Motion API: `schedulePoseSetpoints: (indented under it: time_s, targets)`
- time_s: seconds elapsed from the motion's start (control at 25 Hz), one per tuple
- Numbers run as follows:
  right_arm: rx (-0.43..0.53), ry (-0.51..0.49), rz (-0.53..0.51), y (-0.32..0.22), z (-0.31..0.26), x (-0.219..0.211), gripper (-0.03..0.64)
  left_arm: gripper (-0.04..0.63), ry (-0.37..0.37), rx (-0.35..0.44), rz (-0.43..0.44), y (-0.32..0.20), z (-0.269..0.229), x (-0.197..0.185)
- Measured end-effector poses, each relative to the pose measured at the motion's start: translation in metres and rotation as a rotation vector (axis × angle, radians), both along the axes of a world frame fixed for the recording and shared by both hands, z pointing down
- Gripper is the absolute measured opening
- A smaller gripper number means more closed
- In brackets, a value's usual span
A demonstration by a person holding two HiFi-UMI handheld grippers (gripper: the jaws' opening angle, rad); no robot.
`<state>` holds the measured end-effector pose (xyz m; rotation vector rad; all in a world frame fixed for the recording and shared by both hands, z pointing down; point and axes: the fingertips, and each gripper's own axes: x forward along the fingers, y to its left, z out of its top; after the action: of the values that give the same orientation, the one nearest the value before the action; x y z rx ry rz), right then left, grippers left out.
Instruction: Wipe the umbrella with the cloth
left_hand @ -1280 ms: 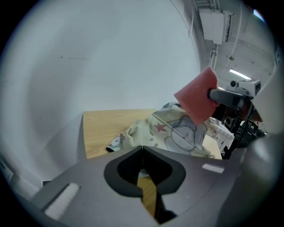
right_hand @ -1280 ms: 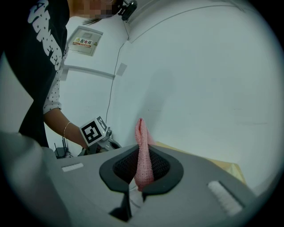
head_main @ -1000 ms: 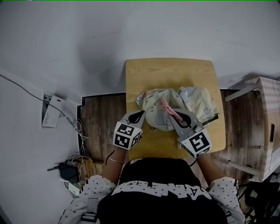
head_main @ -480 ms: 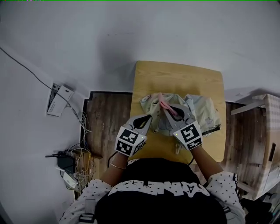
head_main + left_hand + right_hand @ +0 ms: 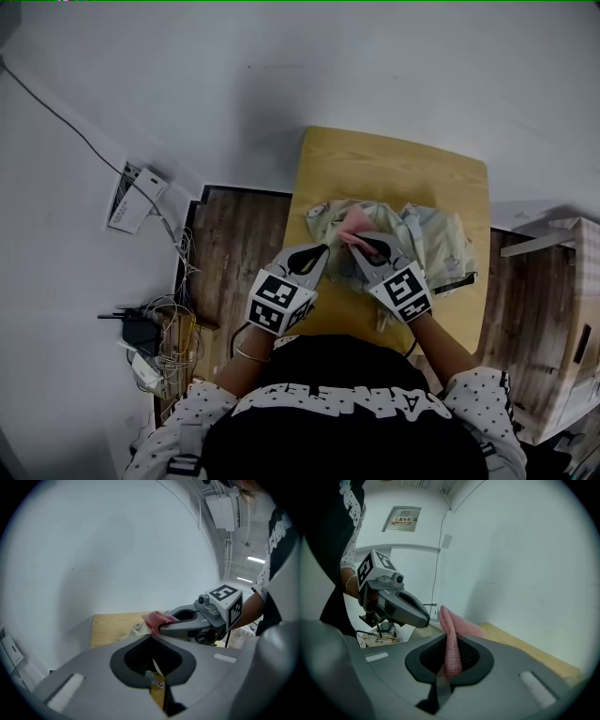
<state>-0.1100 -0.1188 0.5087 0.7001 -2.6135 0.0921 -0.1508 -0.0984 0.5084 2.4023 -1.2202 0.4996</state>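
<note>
Pink knitted cloth is pinched in the closed jaws of the right gripper. In the right gripper view it runs up through the jaw opening and folds over past the tips. A pale, crumpled umbrella of patterned fabric lies on the near half of the light wooden table, spreading towards the table's right edge. The cloth is over the umbrella's left part, about the middle of the table's width. The left gripper is closed too, clamped on a thin edge of the umbrella near the table's left side. A pale strip and a small riveted metal piece show between its jaws. Its tip is just beside the cloth.
</note>
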Motion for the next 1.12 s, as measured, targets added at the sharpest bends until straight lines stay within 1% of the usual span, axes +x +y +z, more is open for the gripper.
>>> schedulePoseSetpoints:
  time_s: [0.52,0.68,1.12]
  targets:
    - [-0.047,0.022,-0.116,0.042,0.012,-0.015,0.034,0.002,-0.001,0.006,-0.015,0.007,-0.003,-0.002]
    - [-0.076,0.021,-0.141,0.054,0.016,-0.018,0.034,0.002,-0.004,0.008,-0.013,0.007,-0.003,-0.001]
    - [-0.119,0.037,-0.200,0.082,0.025,-0.022,0.034,0.002,-0.003,0.013,-0.021,0.005,-0.006,-0.002]
